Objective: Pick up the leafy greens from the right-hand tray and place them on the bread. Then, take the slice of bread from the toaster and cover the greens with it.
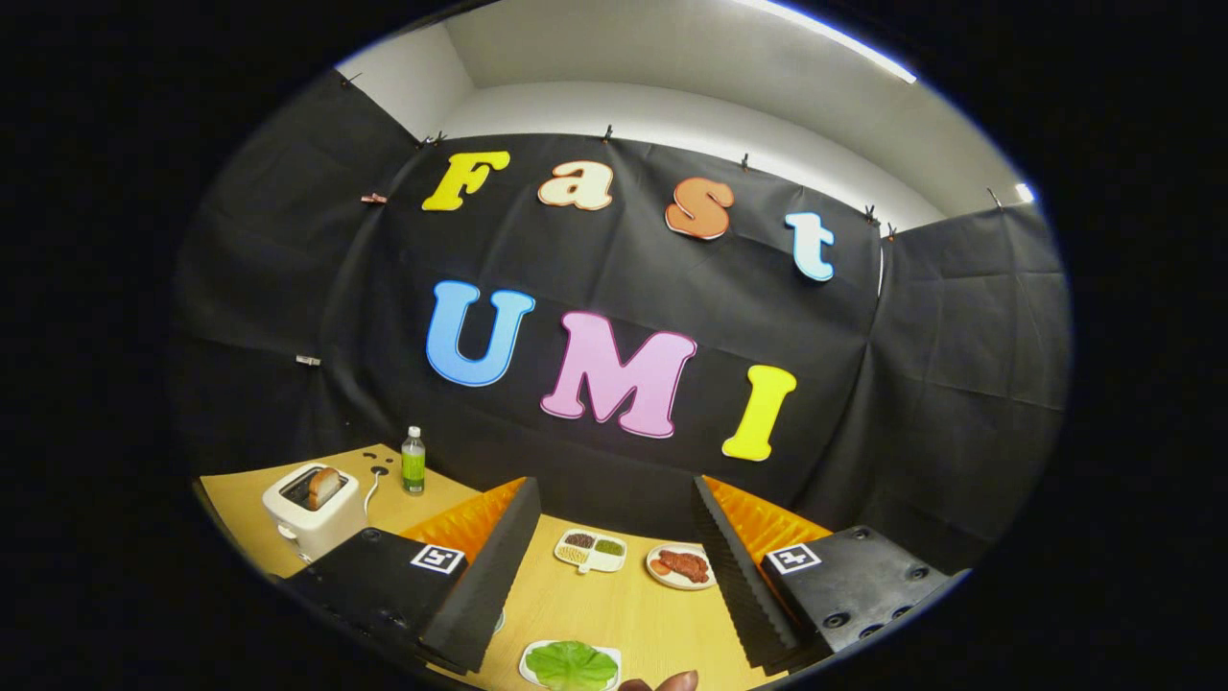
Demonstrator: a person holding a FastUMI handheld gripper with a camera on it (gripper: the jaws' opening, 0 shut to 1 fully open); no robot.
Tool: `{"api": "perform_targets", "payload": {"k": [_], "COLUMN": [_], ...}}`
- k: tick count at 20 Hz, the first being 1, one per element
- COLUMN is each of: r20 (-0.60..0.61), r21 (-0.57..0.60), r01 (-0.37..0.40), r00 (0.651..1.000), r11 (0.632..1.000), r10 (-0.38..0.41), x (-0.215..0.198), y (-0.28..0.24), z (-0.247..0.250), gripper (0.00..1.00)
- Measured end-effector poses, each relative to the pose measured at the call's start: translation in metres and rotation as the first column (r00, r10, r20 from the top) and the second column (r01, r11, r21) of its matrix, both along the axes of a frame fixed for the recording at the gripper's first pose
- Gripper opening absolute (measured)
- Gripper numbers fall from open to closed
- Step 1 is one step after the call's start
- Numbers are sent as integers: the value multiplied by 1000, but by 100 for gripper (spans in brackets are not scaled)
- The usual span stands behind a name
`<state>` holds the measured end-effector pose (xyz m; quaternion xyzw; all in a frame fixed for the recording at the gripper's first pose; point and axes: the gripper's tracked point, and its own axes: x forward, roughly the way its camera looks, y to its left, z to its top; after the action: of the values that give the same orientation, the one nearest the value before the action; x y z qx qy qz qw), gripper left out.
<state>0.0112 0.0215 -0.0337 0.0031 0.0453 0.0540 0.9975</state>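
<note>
- We hold the gripper [614, 576] wide open and empty, ready to straddle a leaf.
- The leafy greens [572, 664] lie on their tray [530, 662] between the fingers.
- The slice of bread [323, 487] stands upright in the toaster [309, 513], easy to grasp.

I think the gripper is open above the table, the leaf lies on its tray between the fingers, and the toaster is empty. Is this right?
Not quite: the toaster is not empty. The gripper view shows a slice of bread standing in its slot. The rest holds: the hand-held gripper is open above the table, and the leafy green lies on its tray between the fingers.
</note>
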Motion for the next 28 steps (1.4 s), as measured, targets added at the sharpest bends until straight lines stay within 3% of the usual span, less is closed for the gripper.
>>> {"api": "perform_targets", "payload": {"k": [3,6,11,14,16,20,26,28], "r20": [-93,-245,-461,-588,-659,-762,-827,-846], "r21": [-11,13,29,61,109,142,164,174], "r01": [-69,-160,-254,-295,-290,-256,-220,-220], "r00": [993,957,855,761,695,588,500,466], "r11": [998,987,967,954,951,956,962,960], "r10": [68,158,238,273,288,271,256,260], "x": [3,2,-9,-26,-37,-56,-52,-54], "y": [8,20,28,36,40,50,63,64], "z": [-29,-83,-191,-257,-297,-358,-405,-412], "gripper": [98,98,97,96,90,87,86,78]}}
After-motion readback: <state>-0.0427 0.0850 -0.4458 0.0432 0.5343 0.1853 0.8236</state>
